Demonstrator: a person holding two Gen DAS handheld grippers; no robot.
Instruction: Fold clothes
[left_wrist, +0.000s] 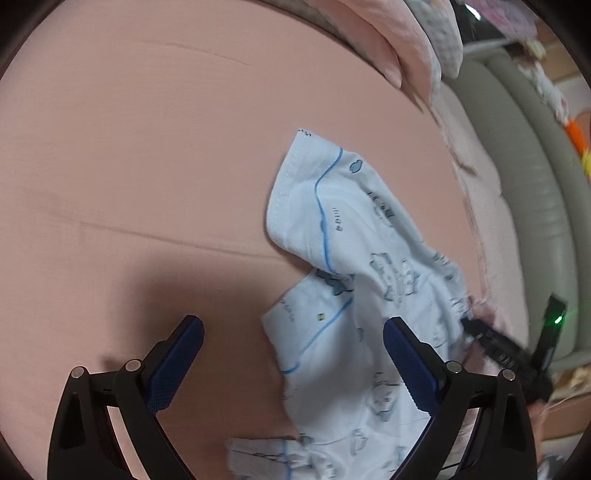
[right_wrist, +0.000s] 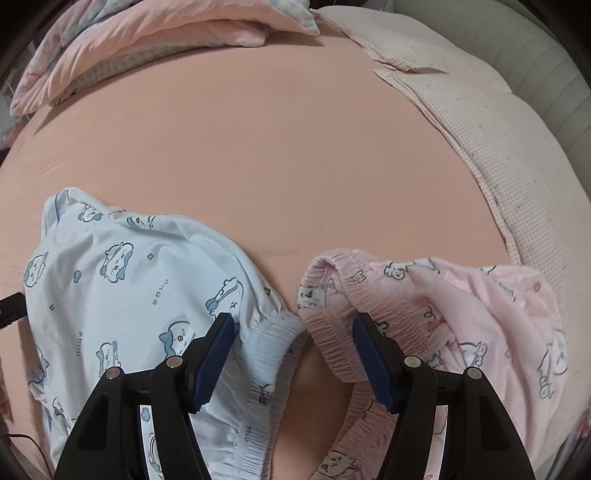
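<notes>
Nearest, under the right gripper (right_wrist: 293, 363): jaws spread wide, nothing held, straddling the gap where two elastic waistbands meet. Blue shorts (right_wrist: 122, 291) to its left, rumpled, not folded, long axis running away and leftward from waistband to leg. Pink shorts (right_wrist: 461, 317) to its right, likewise bunched, touching the blue at the waistbands. Left gripper (left_wrist: 293, 365) also released and empty, hovering at the blue shorts' leg end, cloth mostly under its right finger. Beyond, bare pink bed (right_wrist: 277, 147); farthest, piled bedding (right_wrist: 129, 40).
</notes>
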